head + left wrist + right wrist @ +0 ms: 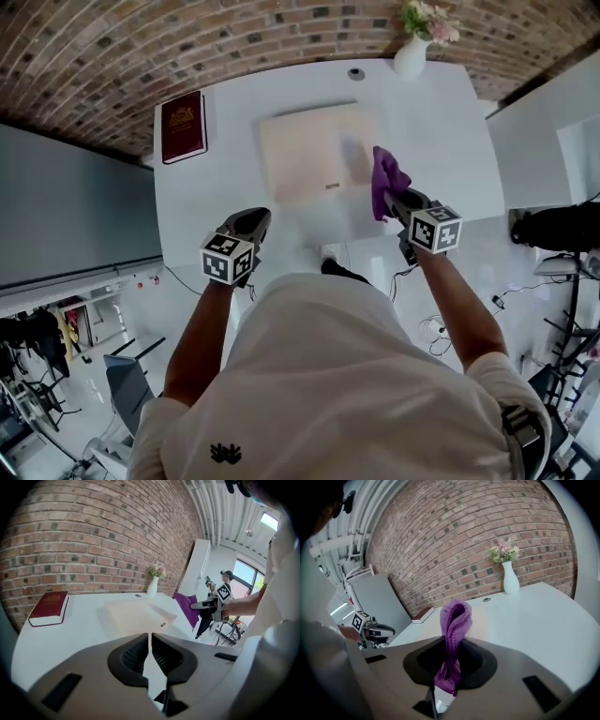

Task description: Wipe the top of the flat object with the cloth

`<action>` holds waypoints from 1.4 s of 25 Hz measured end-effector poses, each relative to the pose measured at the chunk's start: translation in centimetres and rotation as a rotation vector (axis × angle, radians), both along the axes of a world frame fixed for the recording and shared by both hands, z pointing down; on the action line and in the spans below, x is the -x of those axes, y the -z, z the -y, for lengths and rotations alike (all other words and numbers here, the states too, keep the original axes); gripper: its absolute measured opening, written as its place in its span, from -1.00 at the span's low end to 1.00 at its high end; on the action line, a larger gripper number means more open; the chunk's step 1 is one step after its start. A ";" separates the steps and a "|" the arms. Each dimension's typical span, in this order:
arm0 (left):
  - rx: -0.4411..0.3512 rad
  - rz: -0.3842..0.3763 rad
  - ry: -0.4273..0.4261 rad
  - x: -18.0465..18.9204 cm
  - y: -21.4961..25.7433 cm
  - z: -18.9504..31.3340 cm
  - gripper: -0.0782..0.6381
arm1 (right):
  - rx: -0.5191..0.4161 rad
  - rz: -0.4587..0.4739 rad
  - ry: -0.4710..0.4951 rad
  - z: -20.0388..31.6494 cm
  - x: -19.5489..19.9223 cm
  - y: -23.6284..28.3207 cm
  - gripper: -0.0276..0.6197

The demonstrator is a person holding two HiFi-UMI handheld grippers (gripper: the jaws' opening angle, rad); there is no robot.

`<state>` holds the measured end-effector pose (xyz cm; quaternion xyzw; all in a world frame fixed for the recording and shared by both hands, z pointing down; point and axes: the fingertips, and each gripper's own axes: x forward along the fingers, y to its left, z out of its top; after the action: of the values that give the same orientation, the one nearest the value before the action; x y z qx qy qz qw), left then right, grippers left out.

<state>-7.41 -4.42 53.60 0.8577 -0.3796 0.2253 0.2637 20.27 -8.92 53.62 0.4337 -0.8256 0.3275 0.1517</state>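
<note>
A flat cream board [314, 153] lies on the white table [431, 122], also seen as a pale slab [136, 613] in the left gripper view. My right gripper [396, 199] is shut on a purple cloth [385, 178], held in the air just off the board's right edge; the cloth [453, 634] stands up folded between the jaws. My left gripper [251, 223] hovers near the table's front edge, below the board's left corner, its jaws nearly touching with nothing between them [150, 656].
A dark red book [183, 126] lies at the table's left side. A white vase with flowers [412, 52] stands at the far right corner, with a small round disc [356, 73] beside it. A brick wall runs behind the table.
</note>
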 end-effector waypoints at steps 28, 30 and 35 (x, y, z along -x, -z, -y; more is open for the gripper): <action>-0.099 -0.131 -0.174 4.2 7.1 -20.3 -0.67 | -0.175 -0.049 0.083 -23.2 13.8 8.6 -0.68; -0.105 -0.128 -0.171 4.7 7.2 -20.9 -0.67 | -0.181 -0.050 0.093 -23.9 14.3 8.8 -0.68; -0.112 -0.125 -0.151 5.9 7.1 -22.2 -0.67 | -0.196 -0.048 0.126 -25.1 16.0 9.3 -0.68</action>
<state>-13.30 17.76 46.51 0.9096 -0.3087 0.1690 0.2208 4.32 16.15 44.33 0.4013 -0.8755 0.2244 0.1485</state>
